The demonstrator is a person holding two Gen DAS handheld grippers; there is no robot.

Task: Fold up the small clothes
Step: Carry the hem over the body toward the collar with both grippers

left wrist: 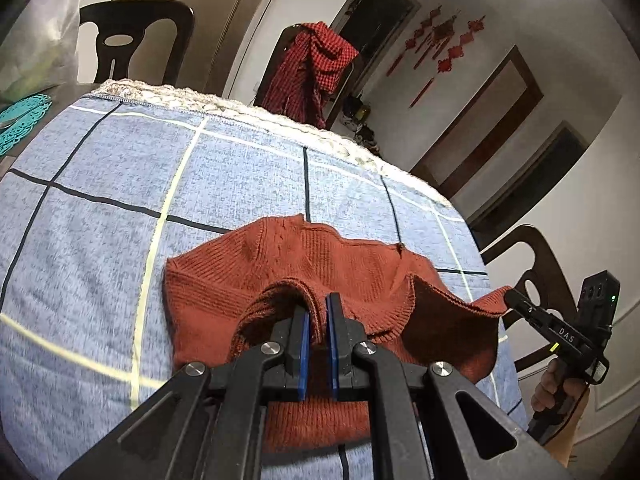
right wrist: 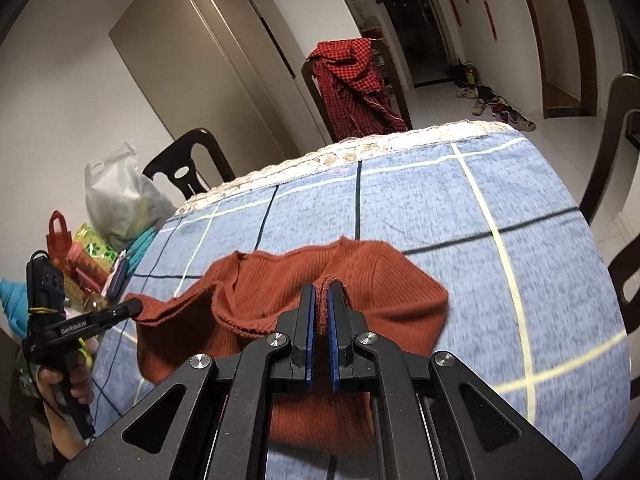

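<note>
A rust-red knit sweater (left wrist: 304, 264) lies partly folded on the blue checked tablecloth (left wrist: 120, 184). My left gripper (left wrist: 319, 304) is shut on a bunched edge of the sweater and lifts it a little. My right gripper (right wrist: 322, 296) is shut on another edge of the same sweater (right wrist: 384, 280). In the left wrist view the right gripper (left wrist: 510, 296) shows at the right, pinching the sweater's corner. In the right wrist view the left gripper (right wrist: 134, 306) shows at the left, pinching the opposite corner. The cloth sags between the two.
Dark chairs (left wrist: 136, 36) stand around the table; one holds a red checked garment (right wrist: 352, 80). Bags and bottles (right wrist: 108, 216) crowd the table's left end. A teal mat (left wrist: 20, 120) lies at the far left. A lace trim (right wrist: 360, 148) marks the far edge.
</note>
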